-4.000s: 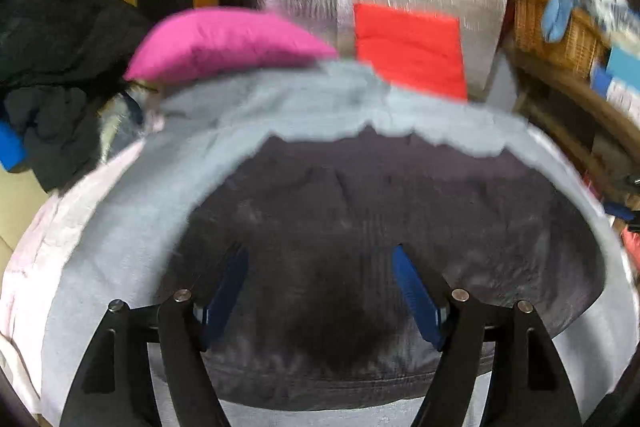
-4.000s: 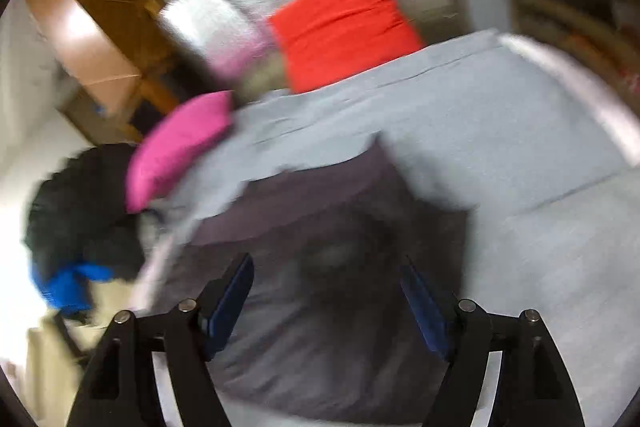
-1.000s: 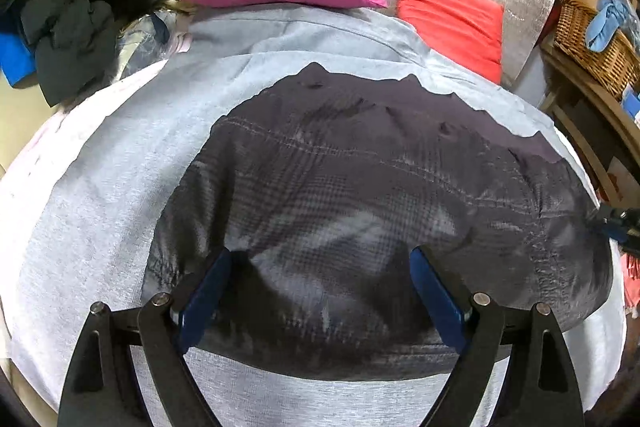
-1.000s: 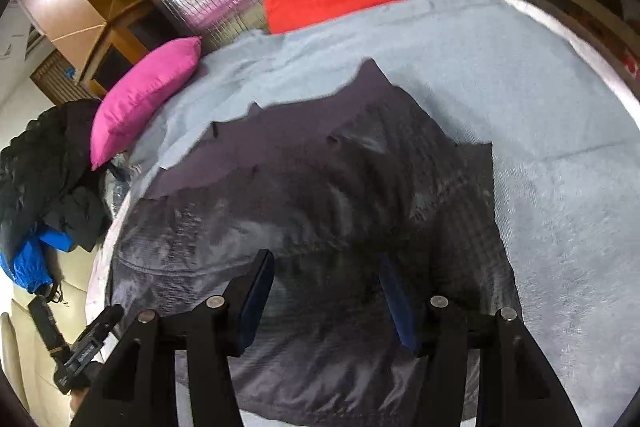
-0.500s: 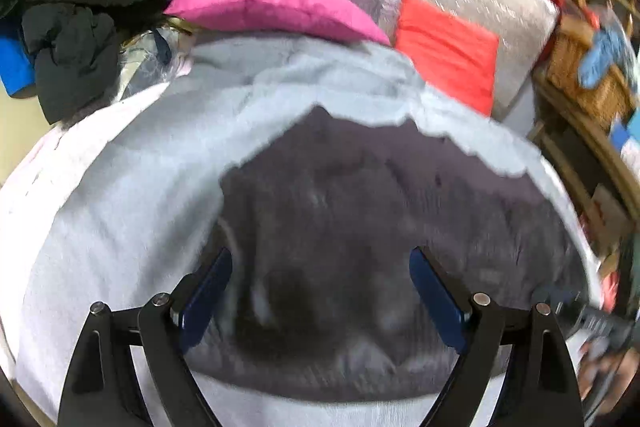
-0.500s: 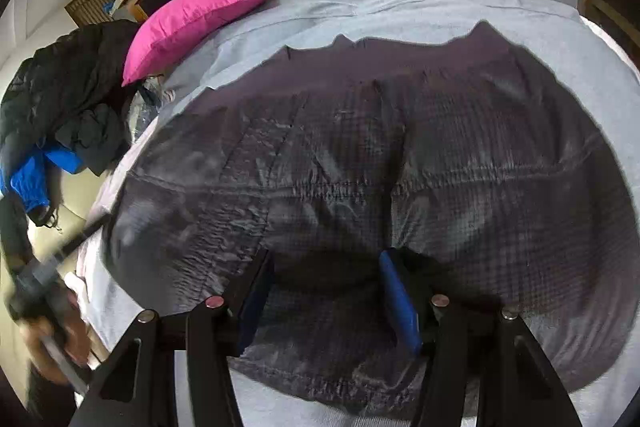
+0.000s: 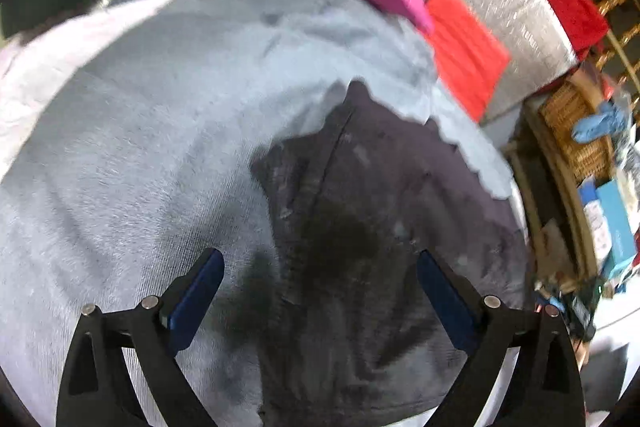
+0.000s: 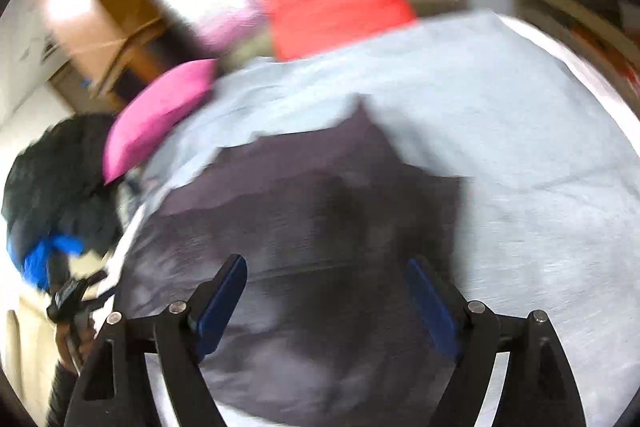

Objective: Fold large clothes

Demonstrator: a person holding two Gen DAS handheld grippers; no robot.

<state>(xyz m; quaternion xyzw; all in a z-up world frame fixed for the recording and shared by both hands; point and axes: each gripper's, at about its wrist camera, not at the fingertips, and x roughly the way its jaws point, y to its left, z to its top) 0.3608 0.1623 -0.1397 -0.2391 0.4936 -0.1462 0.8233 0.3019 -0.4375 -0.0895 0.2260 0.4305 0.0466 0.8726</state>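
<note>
Two hand-held grippers, left hand-held gripper (image 7: 318,297) and right hand-held gripper (image 8: 326,297), jaws just widened, empty, over the dark garment (image 8: 312,227) on the bed (image 8: 520,147); blur hides its long axis.

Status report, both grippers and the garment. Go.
Left gripper open, jaws just widened, nothing held. Right gripper open, jaws just opened, nothing held. Dark garment lies on the grey sheet. Nothing in the way.

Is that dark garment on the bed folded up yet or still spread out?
Mostly spread out: the dark garment lies flat across the grey bedcover. Blur hides whether any part is doubled over.
</note>
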